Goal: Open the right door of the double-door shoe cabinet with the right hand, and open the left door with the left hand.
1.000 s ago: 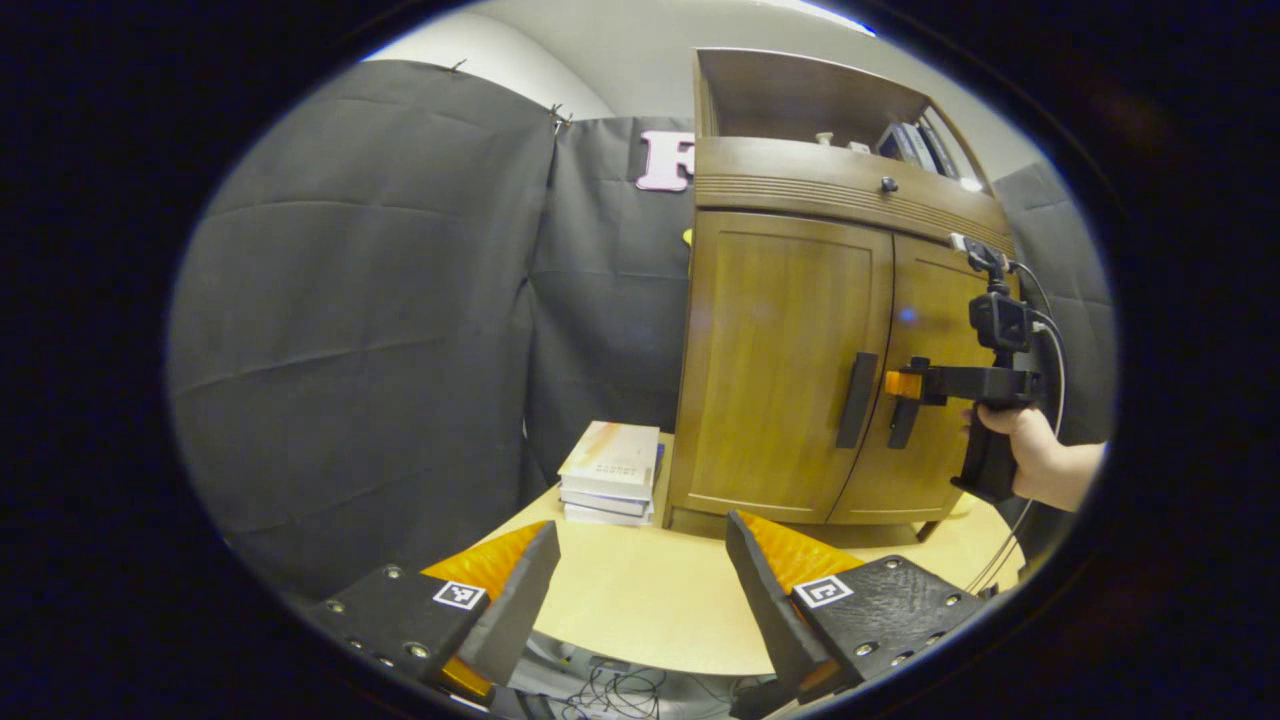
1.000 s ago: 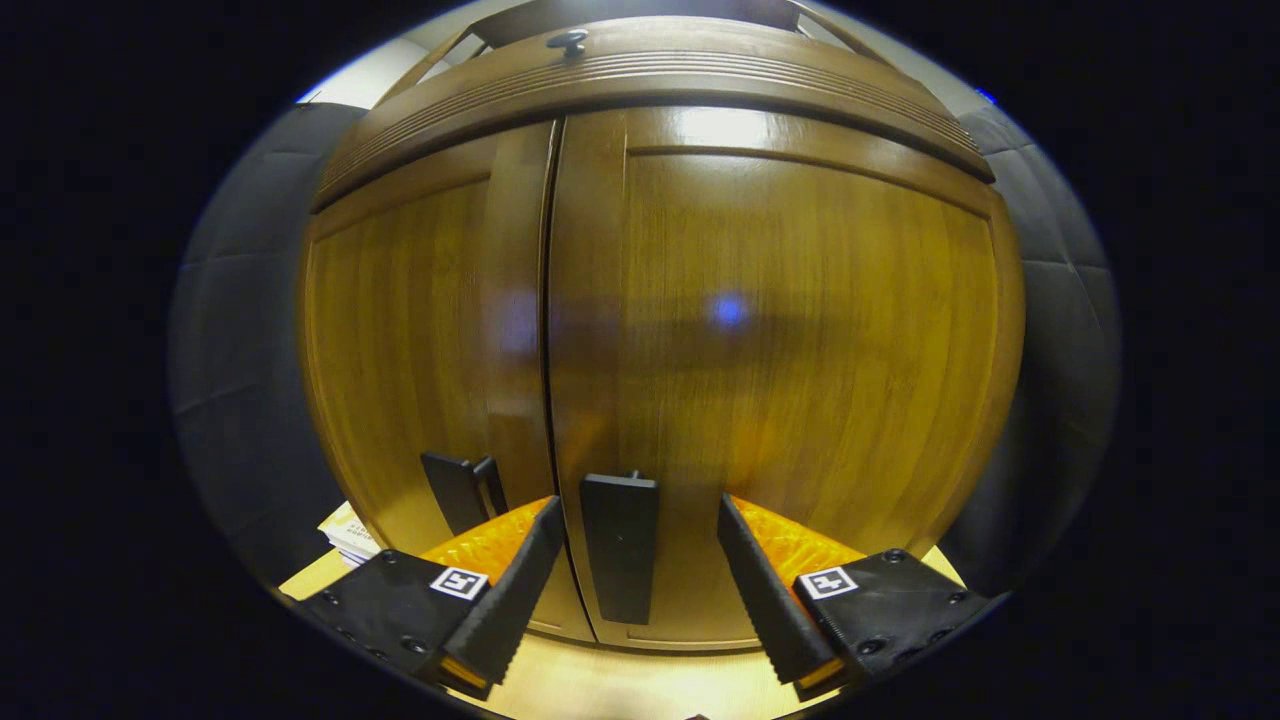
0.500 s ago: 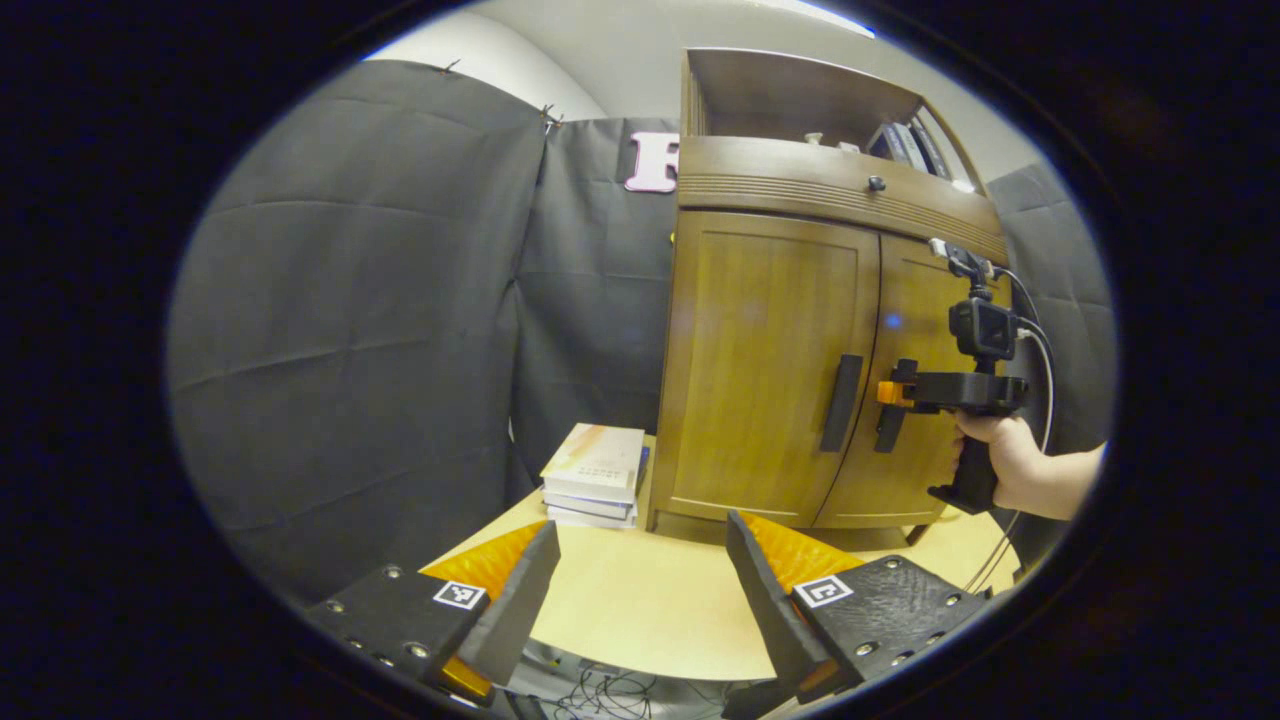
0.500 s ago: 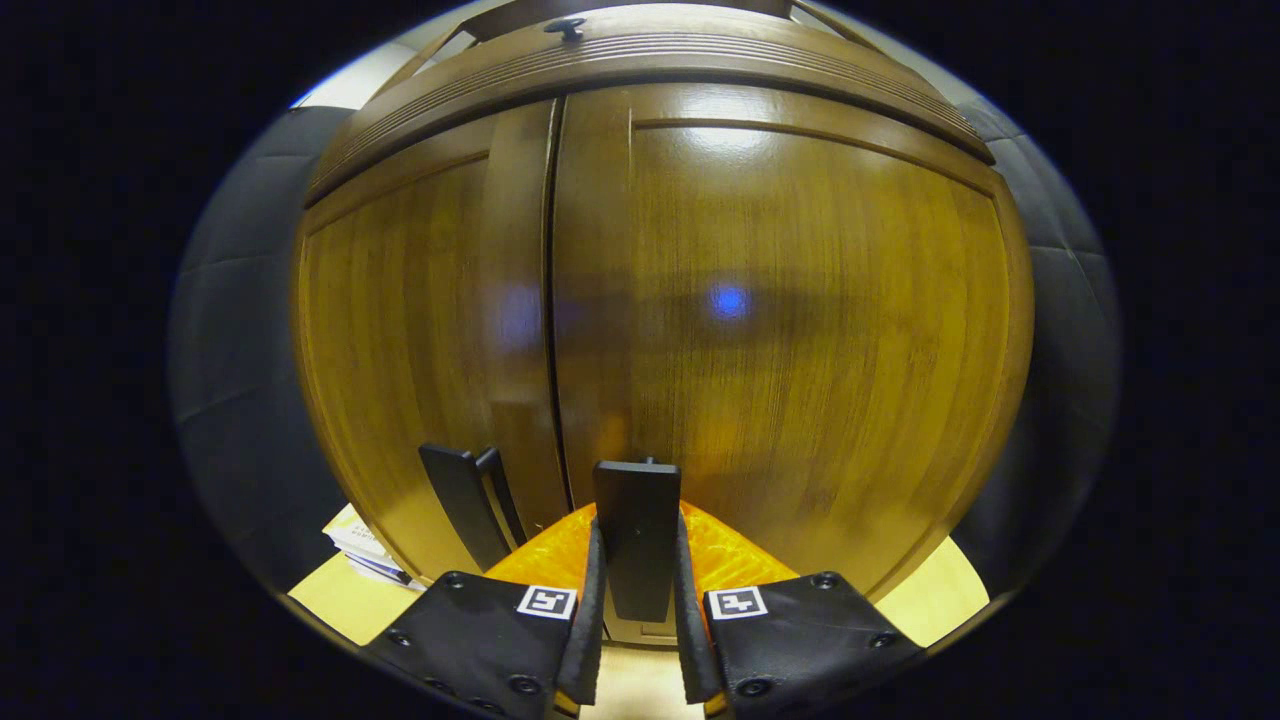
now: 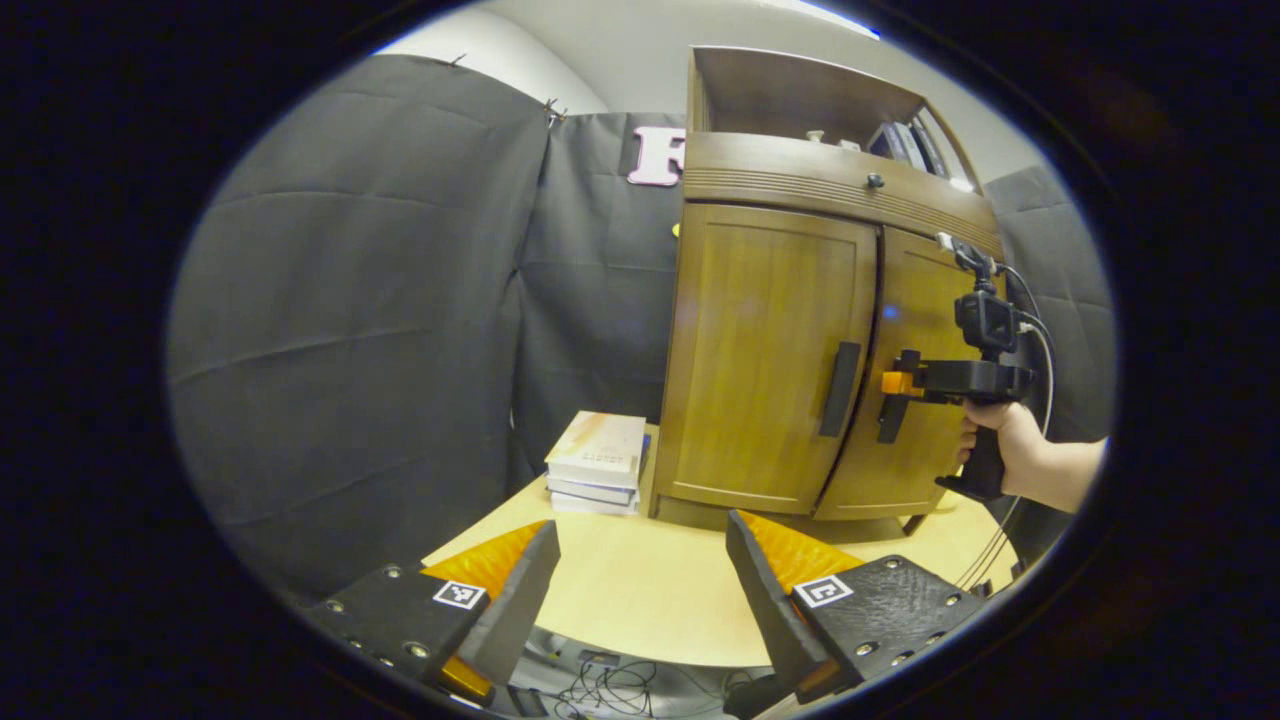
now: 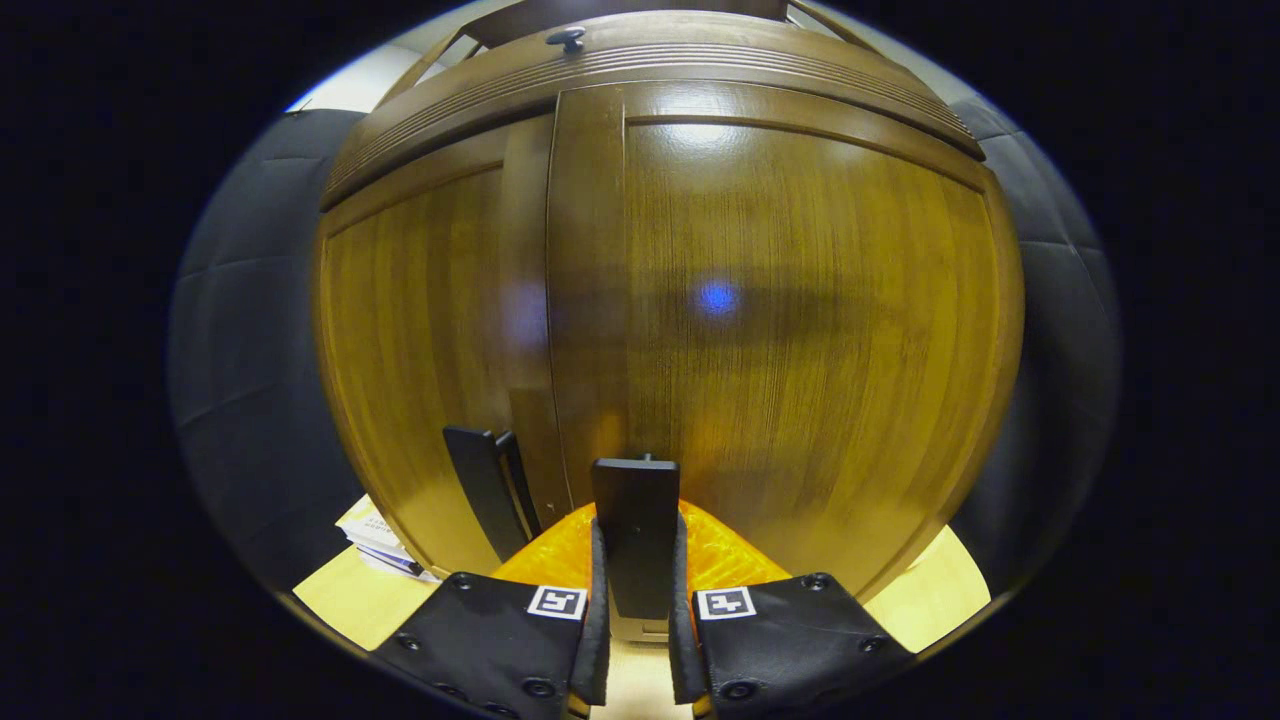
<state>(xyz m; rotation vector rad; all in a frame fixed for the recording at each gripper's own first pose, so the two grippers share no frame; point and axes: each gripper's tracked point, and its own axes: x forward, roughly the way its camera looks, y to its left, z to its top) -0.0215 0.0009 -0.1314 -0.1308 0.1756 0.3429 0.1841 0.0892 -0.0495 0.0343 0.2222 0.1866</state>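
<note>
The shoe cabinet [image 5: 800, 340] stands on the pale worktop [image 5: 640, 600], and everything here is best placed against it. The step in hand is the first one: the right tongs [image 6: 637, 600] are clamped on the dark vertical handle of the right door [image 6: 636, 535], one finger pressed to each side of it, seen close up in the right gripper view. In the left gripper view the same tongs [image 5: 893, 384] reach in from the cabinet's right side, held by a hand [image 5: 1000, 440], and meet that handle [image 5: 889, 418] just right of the seam between the doors. The right door [image 6: 790, 330] looks to have just cracked from the frame: its inner edge seems to stand slightly proud of the left door [image 6: 430, 340], though only barely. The left door's handle [image 5: 840, 388] sits just left of the seam, untouched, and that door appears fully closed. The left tongs [image 5: 640, 590] hover well in front of the cabinet, over the near edge of the worktop, spread wide with nothing between the fingers. A stack of books [image 5: 598, 462] lies on the worktop just beside the cabinet's left side. The next move, as I judge it, calls for pulling the gripped handle outward along an arc about the hinge on the cabinet's right edge, keeping the grip square so the handle does not slip; after that the left tongs must come forward to the left handle and close on it.
</note>
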